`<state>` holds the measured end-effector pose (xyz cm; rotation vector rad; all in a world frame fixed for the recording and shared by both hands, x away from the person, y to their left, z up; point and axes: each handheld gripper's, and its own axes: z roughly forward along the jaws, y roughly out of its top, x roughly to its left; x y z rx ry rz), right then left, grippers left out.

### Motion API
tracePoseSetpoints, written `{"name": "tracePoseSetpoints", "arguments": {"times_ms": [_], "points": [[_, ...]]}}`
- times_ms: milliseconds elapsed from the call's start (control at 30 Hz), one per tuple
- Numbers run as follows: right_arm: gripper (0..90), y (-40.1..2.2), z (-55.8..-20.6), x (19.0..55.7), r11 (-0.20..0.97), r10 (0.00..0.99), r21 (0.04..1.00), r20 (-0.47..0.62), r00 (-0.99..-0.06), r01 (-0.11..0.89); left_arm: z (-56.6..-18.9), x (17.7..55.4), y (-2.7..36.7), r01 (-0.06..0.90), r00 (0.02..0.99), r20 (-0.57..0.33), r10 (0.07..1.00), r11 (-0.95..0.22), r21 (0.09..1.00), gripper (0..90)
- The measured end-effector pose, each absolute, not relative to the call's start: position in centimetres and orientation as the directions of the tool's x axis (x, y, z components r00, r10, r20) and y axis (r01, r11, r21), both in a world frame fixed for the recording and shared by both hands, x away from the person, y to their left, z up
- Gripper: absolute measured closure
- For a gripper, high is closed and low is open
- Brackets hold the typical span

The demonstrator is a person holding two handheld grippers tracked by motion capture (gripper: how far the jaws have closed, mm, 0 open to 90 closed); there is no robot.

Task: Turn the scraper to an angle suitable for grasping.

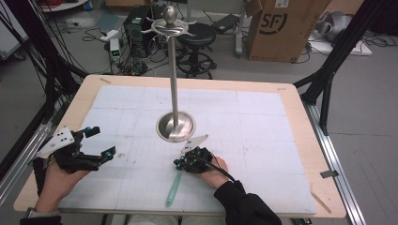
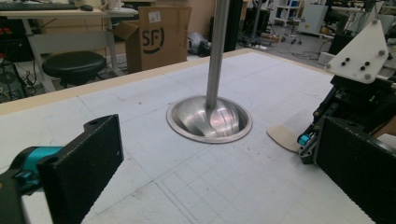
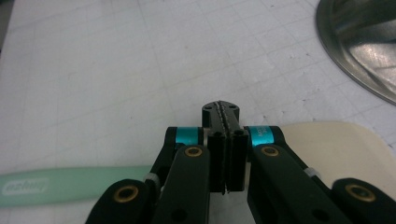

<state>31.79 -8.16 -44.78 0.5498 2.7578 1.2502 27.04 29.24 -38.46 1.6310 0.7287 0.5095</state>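
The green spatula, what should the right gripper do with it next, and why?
Probably open a little. The right gripper sits over the spatula where its green handle meets the cream blade, jaws pressed together, seemingly with nothing between them. The spatula lies flat on the mat near the metal stand. Opening would let the jaws straddle it for a grasp.

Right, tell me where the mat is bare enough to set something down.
Bare: the white gridded mat right of the tall steel hook stand, out to the wooden table edge, and the strip behind its dish. Crowded: the front, with the left gripper, right gripper and mint-handled spatula.
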Motion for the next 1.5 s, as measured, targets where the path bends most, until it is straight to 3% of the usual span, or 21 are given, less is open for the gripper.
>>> {"name": "tracePoseSetpoints", "arguments": {"times_ms": [433,1500], "points": [[90.0,-10.0,-44.7,31.2,0.606,0.364,0.732,0.093,-0.927,0.312,-38.7,27.6,28.5,0.186,0.719,-0.068,0.692,-0.097,0.978,1.9],[90.0,-24.8,-44.7,26.2,0.509,0.556,0.732,0.122,-0.822,0.453,-38.7,30.0,25.1,0.182,0.759,-0.057,0.648,-0.127,0.975,1.9]]}}
